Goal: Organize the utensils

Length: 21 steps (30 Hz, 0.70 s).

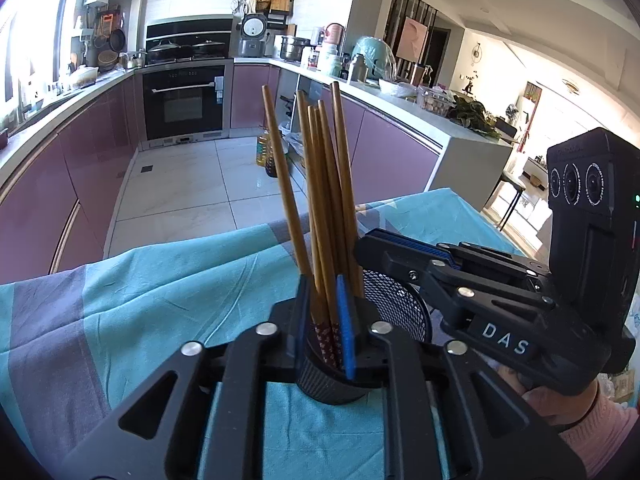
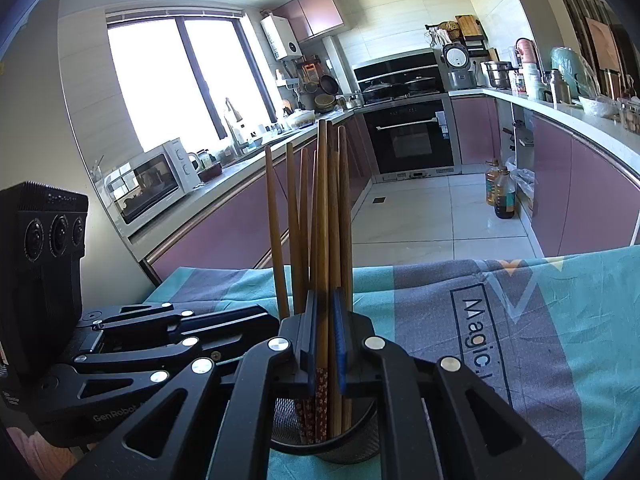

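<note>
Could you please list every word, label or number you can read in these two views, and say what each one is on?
"DAS": on the right gripper.
"GenRobot": on the left gripper, partly cut off.
"Magic.": on the tablecloth; the rest runs out of view.
Embossed text on both camera heads, the oven display and sticker, and the bottle label: too small or blurred to read.
</note>
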### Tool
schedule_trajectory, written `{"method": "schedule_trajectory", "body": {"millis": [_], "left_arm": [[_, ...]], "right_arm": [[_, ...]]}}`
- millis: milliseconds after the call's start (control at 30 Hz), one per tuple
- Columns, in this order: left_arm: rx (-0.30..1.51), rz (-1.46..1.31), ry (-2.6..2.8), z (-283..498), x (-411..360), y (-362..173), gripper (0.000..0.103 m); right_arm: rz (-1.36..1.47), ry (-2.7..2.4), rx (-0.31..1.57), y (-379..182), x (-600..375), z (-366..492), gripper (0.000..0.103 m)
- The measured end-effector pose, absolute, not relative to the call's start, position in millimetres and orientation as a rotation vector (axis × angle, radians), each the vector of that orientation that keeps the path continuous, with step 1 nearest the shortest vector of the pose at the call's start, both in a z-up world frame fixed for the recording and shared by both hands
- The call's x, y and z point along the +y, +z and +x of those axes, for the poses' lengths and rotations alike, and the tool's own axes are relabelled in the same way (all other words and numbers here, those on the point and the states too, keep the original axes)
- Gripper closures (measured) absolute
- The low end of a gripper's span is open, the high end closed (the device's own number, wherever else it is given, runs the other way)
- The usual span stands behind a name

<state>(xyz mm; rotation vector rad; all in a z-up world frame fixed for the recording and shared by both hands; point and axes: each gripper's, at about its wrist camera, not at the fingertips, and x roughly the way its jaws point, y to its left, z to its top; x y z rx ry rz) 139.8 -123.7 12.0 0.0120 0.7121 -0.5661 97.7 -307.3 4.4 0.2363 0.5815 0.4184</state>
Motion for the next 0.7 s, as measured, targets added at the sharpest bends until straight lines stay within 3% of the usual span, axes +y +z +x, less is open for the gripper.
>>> {"method": "schedule_trajectory", "body": {"millis": [67, 200, 267, 367, 467, 567, 700], "left_arm": [[0.698, 0.006, -0.557, 136, -121, 14, 0.076], [0.647, 0.001, -0.513, 126, -105, 16, 0.059], [0.616, -0.002, -0.499, 119, -98, 18, 0.039], [0.566, -0.022, -0.460, 108, -80, 20, 0.019], [0.526, -0.028, -0.405, 95, -63, 20, 0.010], [0.485, -0.024, -0.351, 79, -52, 18, 0.006], [0.440, -0.021, -0.286, 55, -39, 17, 0.006]], "right_arm": [[0.239, 0.416, 0.575, 5, -309, 94, 0.090], [0.217, 0.395, 0.551, 7, -311, 84, 0.072], [0.212, 0.389, 0.541, 6, -311, 79, 0.061], [0.183, 0.366, 0.528, 3, -309, 69, 0.045], [0.142, 0.329, 0.493, 2, -306, 56, 0.023], [0.098, 0.303, 0.455, 3, -303, 42, 0.010], [0.070, 0.271, 0.429, 3, -299, 27, 0.006]]}}
